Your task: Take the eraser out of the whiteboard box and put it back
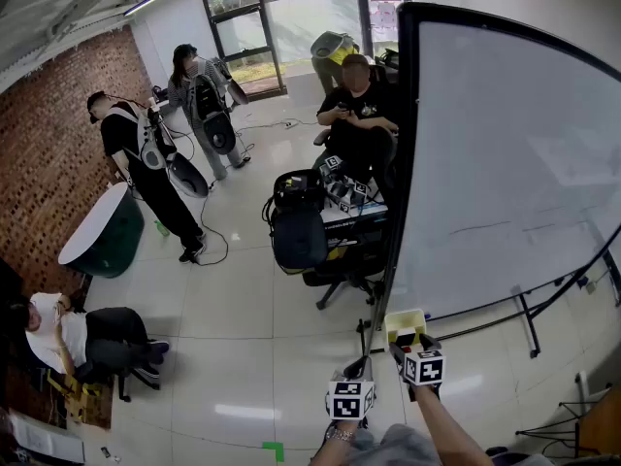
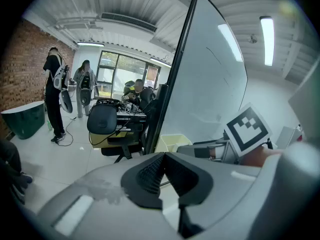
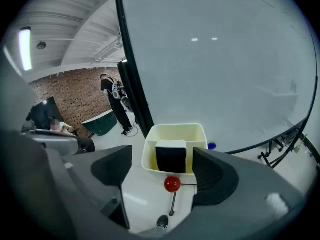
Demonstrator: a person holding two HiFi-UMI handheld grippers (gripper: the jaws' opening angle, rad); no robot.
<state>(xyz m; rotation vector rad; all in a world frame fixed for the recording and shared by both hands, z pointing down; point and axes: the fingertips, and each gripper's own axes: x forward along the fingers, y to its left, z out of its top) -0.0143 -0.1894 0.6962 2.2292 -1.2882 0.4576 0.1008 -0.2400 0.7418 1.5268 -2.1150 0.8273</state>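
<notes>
Your right gripper [image 3: 161, 156] holds its jaws wide and empty, lined up on the black block eraser [image 3: 170, 158] standing upright just ahead, inside the pale yellow plastic box [image 3: 175, 129], ready to straddle it. Your left gripper [image 2: 164, 156], jaws together on nothing, hangs spare.

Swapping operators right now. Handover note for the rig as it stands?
Left gripper: fingers together, empty, idle beside the right one.
Right gripper: fingers wide apart, empty, aimed at the box.
Eraser: standing inside the whiteboard box, by the whiteboard's lower corner; nothing touches it.
Done: cannot tell whether it has been out and back.
Left, if not begun: grip the eraser, lift it out, set it back in.
</notes>
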